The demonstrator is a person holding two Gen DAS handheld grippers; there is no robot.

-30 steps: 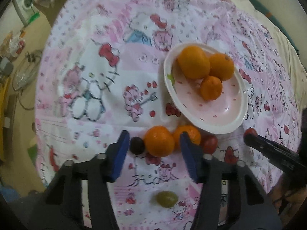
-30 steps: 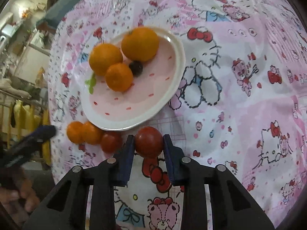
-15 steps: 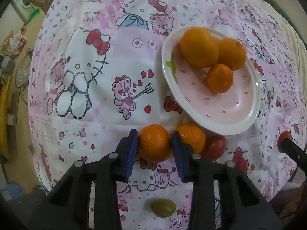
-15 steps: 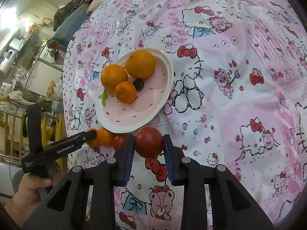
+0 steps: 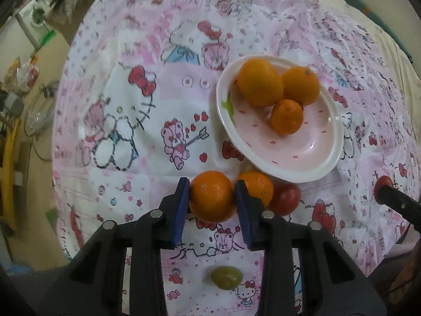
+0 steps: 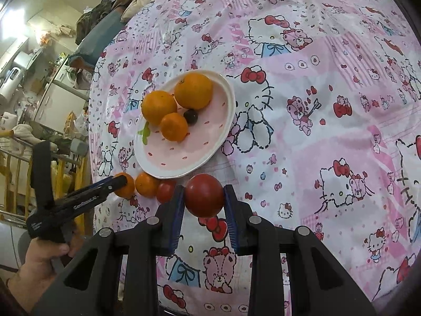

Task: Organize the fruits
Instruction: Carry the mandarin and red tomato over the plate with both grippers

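A pink plate [image 5: 310, 155] [image 6: 210, 142] holds three oranges [image 5: 260, 81] [image 6: 193, 90] and a dark grape [image 6: 190, 116]. My left gripper [image 5: 212, 202] is shut on an orange [image 5: 212, 196], held above the tablecloth just before the plate. A second orange [image 5: 259, 185] [image 6: 146, 184] and a red tomato [image 5: 285, 199] [image 6: 165, 191] lie beside it on the cloth. My right gripper [image 6: 203, 201] is shut on a larger red tomato [image 6: 204, 195], held near the plate's front edge. The left gripper also shows in the right wrist view [image 6: 119, 183].
A green grape [image 5: 226, 277] lies on the cloth below my left gripper. The table edge drops off at the left, with a washing machine [image 5: 35, 19] and floor clutter beyond. A chair rail [image 6: 15, 158] stands by the table's left side.
My left gripper closed on the orange and lifted it a little. The small dark fruit seen beside that orange a second ago is out of sight. My right gripper rose with the tomato.
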